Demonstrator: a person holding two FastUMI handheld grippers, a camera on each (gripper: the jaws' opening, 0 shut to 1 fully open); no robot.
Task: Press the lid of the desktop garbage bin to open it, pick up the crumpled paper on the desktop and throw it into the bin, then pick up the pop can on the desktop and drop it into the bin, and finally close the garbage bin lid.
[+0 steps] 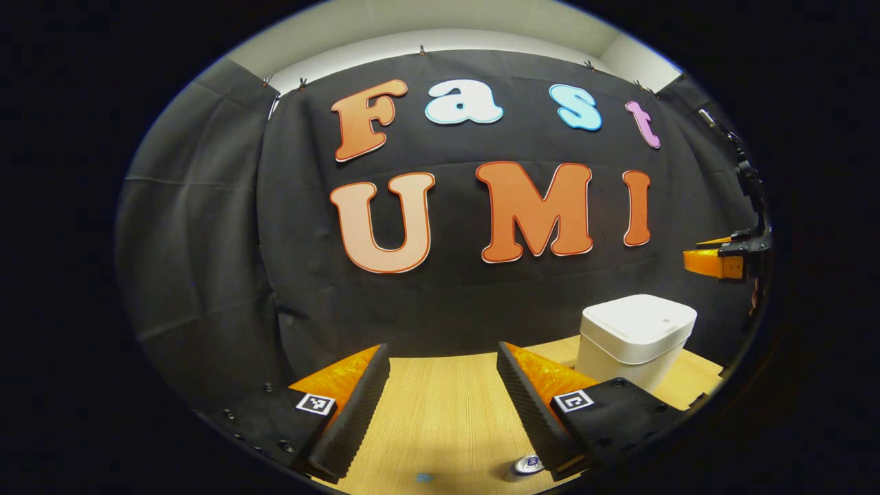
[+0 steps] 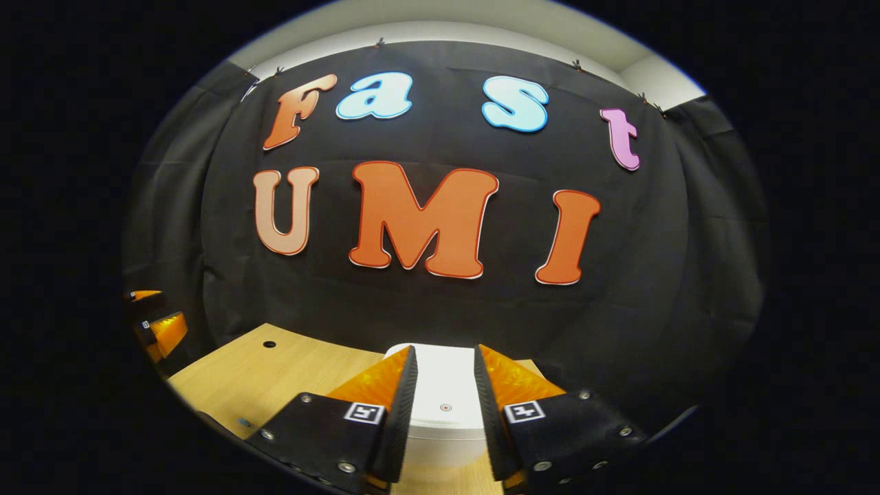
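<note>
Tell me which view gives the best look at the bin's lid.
The left gripper view. There the white bin stands whole on the table, its shut lid seen from the side and above. In the right gripper view the lid shows as a strip between the right gripper fingers, which cover its sides.

In the left gripper view we look low across the table (image 1: 440,405) at the wall, the bin (image 1: 636,337) off right. In the right gripper view we sit close above that bin (image 2: 443,392), perhaps slightly higher.
</note>
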